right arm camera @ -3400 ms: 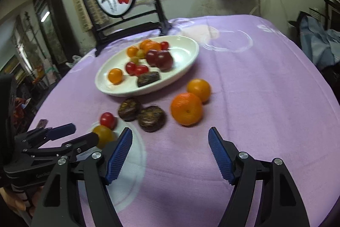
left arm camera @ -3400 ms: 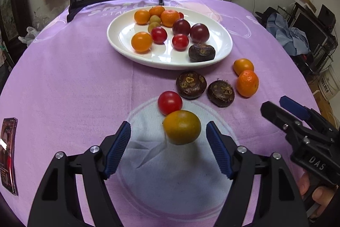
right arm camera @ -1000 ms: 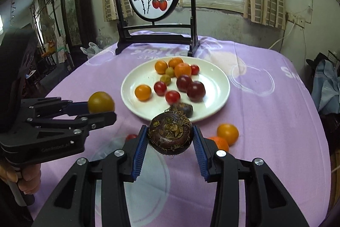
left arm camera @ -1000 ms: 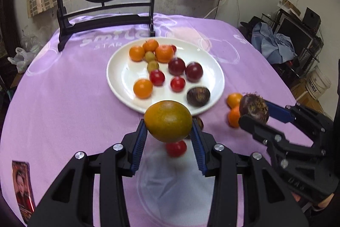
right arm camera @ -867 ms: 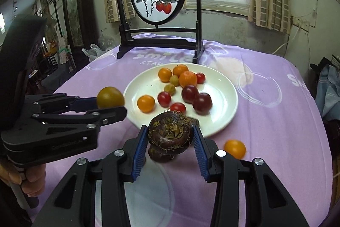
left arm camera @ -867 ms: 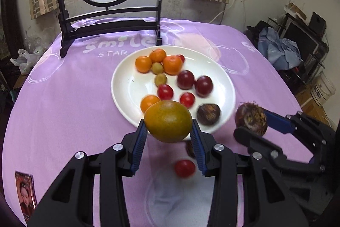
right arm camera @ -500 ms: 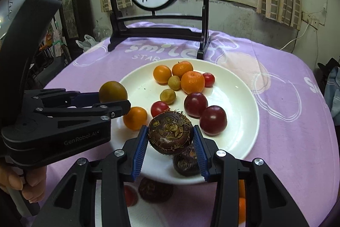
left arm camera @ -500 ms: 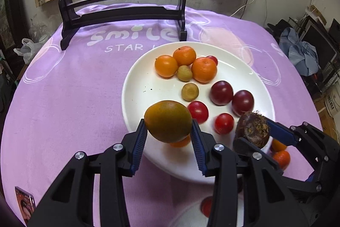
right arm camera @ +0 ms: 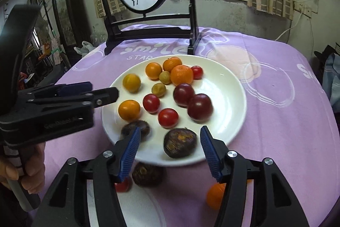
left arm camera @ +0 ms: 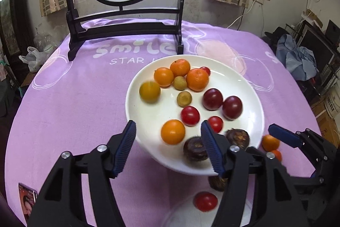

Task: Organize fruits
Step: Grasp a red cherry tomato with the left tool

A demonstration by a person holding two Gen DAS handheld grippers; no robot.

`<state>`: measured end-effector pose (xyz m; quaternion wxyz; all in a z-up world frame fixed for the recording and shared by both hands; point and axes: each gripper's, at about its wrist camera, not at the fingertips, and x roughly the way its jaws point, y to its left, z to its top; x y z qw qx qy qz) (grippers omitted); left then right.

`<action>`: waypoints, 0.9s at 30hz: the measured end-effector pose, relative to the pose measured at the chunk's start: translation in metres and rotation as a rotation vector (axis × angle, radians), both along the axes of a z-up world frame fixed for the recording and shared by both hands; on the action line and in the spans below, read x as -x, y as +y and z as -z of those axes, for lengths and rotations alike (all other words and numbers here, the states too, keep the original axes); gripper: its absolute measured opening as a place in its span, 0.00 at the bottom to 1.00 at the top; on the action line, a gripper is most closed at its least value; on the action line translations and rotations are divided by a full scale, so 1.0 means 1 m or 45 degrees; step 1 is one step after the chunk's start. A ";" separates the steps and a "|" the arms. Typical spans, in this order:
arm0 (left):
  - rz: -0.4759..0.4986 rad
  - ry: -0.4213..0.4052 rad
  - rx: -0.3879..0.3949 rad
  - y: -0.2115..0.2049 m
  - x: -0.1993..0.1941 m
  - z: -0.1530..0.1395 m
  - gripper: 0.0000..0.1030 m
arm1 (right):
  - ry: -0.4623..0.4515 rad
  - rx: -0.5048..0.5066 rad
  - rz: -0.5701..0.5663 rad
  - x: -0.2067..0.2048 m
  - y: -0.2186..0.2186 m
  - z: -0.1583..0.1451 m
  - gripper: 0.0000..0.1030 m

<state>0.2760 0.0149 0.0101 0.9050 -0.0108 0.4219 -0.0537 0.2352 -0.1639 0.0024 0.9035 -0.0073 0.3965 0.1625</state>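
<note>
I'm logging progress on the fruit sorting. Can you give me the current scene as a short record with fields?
plate: white plate on the purple tablecloth, holding the sorted fruit
left gripper: open, empty, jaws just opened
right gripper: open, empty, jaws just opened
just landed: yellow-orange fruit by the plate's left rim
still on the cloth: red tomato, dark chestnut, orange fruit

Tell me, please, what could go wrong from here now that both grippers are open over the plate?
The yellow-orange fruit near the white plate's left rim looks blurred, so it may be rolling and could go over the edge. The dark water chestnut, also blurred, sits close to the near rim and to the right gripper's left finger, which might knock it off. The fruits on the plate are crowded, so later drops could scatter them.
</note>
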 end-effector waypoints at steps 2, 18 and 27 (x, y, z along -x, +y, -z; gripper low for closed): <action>0.013 -0.015 0.003 -0.002 0.015 -0.004 0.63 | -0.006 -0.009 0.027 0.011 -0.013 -0.003 0.59; 0.096 0.115 0.037 -0.025 0.107 0.040 0.65 | 0.046 -0.050 0.078 0.090 -0.053 0.017 0.61; 0.090 0.187 -0.012 -0.032 0.097 0.065 0.65 | 0.071 -0.087 0.071 0.095 -0.056 0.030 0.61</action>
